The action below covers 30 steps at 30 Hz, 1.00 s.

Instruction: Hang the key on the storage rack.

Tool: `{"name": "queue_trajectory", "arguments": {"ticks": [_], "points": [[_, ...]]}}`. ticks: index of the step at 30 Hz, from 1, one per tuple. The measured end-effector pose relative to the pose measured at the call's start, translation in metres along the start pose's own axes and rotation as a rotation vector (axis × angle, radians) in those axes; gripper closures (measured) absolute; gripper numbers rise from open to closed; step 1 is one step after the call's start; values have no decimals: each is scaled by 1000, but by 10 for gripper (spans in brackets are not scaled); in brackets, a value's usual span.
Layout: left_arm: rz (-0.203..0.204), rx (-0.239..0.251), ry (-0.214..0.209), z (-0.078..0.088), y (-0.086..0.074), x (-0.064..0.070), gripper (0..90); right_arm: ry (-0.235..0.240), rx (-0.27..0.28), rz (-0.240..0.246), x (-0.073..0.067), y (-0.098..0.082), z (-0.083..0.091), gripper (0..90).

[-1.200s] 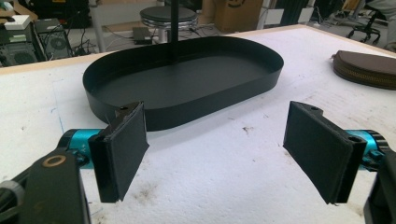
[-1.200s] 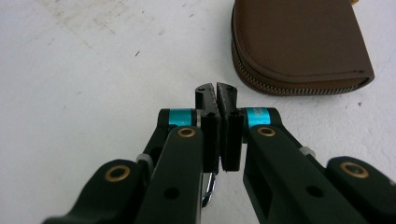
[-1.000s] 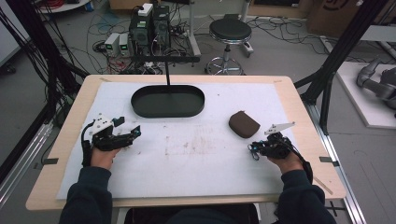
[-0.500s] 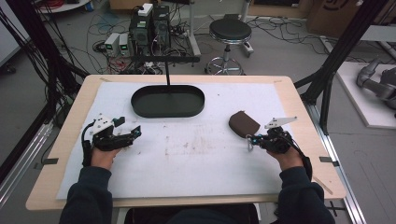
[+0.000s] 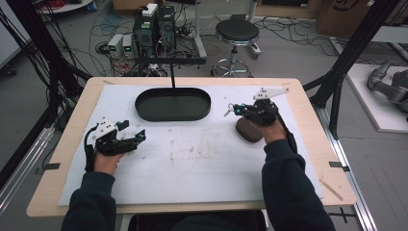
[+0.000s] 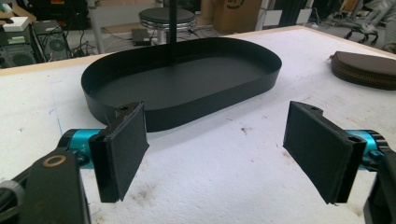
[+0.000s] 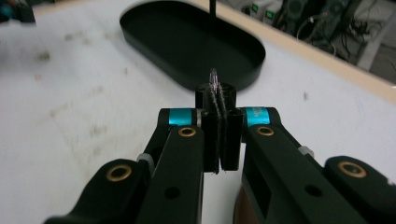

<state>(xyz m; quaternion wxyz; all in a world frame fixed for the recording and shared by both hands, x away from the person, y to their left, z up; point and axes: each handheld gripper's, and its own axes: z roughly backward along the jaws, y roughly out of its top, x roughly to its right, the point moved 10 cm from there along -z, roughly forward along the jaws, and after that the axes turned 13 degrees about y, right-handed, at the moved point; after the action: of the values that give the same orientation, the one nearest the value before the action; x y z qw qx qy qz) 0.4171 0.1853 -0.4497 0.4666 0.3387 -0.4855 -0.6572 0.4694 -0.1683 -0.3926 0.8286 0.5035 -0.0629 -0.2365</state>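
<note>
the right gripper (image 5: 230, 110) is raised above the white table cover (image 5: 192, 159), jaws pressed tight together with a thin sliver, too small to identify, showing between the pads, and it points toward the black oval tray (image 5: 173, 104). the brown zipped pouch (image 5: 248, 130) lies flat on the cover just below that gripper and right of the tray, not visibly gripped. the left gripper (image 5: 140, 135) sits low near the table's left side, jaws spread wide with nothing between them, facing the tray (image 6: 187, 79).
</note>
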Motion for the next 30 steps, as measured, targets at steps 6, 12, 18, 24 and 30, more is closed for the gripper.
{"name": "queue_trajectory", "arguments": {"ticks": [6, 12, 18, 24, 30], "points": [[-1, 8, -4, 1, 0, 0, 214, 38, 50, 29, 8, 39, -23, 900], [3, 10, 0, 1, 1, -2, 214, 31, 25, 78, 20, 70, -53, 900], [5, 16, 0, 1, 1, -4, 214, 2, 7, 106, 36, 97, -85, 900], [8, 16, -3, 2, 0, -4, 214, -25, 7, 111, 45, 118, -102, 900], [14, 22, 6, 4, 1, -7, 214, -50, 19, 60, 55, 120, -109, 900]]}}
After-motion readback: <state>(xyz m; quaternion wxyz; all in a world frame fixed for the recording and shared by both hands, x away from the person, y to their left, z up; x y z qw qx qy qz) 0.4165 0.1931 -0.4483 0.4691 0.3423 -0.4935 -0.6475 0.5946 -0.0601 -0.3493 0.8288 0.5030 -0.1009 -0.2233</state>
